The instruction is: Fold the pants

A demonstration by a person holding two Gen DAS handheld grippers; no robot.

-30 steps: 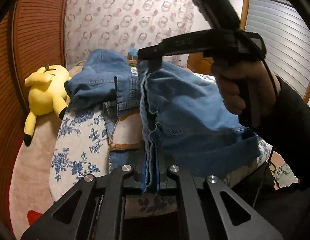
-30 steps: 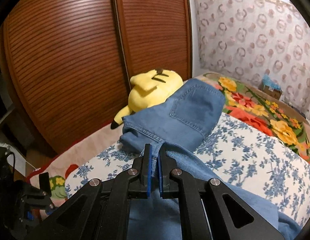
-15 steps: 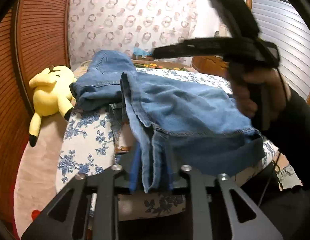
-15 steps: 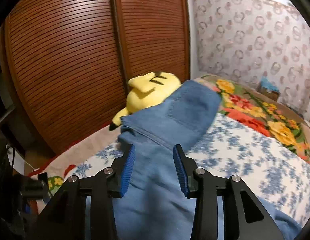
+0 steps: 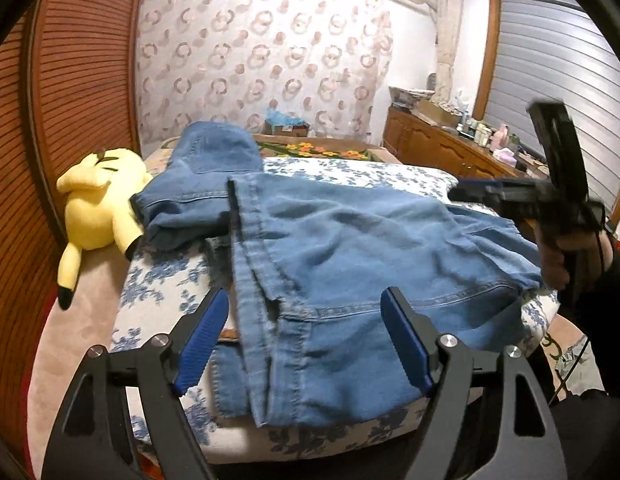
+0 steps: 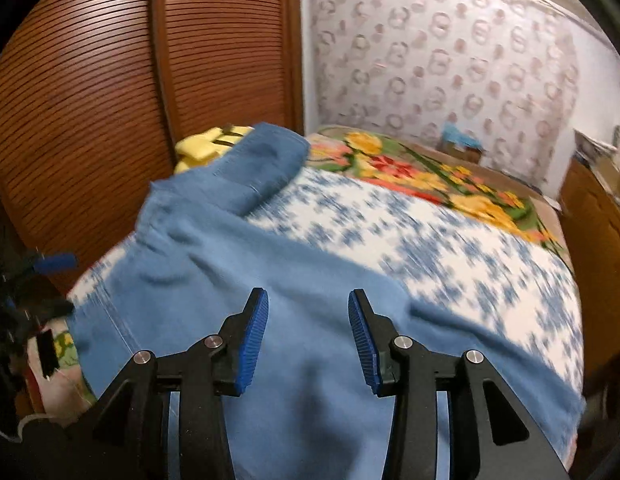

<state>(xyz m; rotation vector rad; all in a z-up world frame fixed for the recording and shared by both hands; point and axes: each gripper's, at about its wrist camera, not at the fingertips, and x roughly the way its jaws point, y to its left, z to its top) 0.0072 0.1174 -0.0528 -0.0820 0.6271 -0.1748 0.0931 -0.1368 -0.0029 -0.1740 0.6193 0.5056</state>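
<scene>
Released since the earlier frames, the pants (image 5: pixel 350 264) are no longer pinched in either tool: a second ago both tongs were pressed together on denim, and both pairs of jaws have just been opening. The left tongs (image 5: pixel 306 344) are now spread wide, with the waistband end of the pants lying below and between the pads but untouched by them. The right tongs (image 6: pixel 306 344) are spread about half as far, with nothing pinched; in the left view they are seen drawn away to the right edge, clear of the cloth, where previously they were held over its middle.

The pants are shown lying on the blue-flowered cover (image 5: pixel 162 280) of the bed (image 5: pixel 318 148), already doubled once. A second fold of denim is heaped at the far left, just beside the yellow plush (image 5: pixel 98 204), which rests against the slatted door (image 6: pixel 90 92).

The long axis of the folded pants is judged to run across the left view, from the vertical hem at left to the crumpled end at right. The near edge lies directly beneath the left tongs; the right-hand end is nearest the right tongs. The next fold is therefore expected to turn on which end is taken up: the right end would be carried leftward over the hem, and the right hand is the better placed for it.
</scene>
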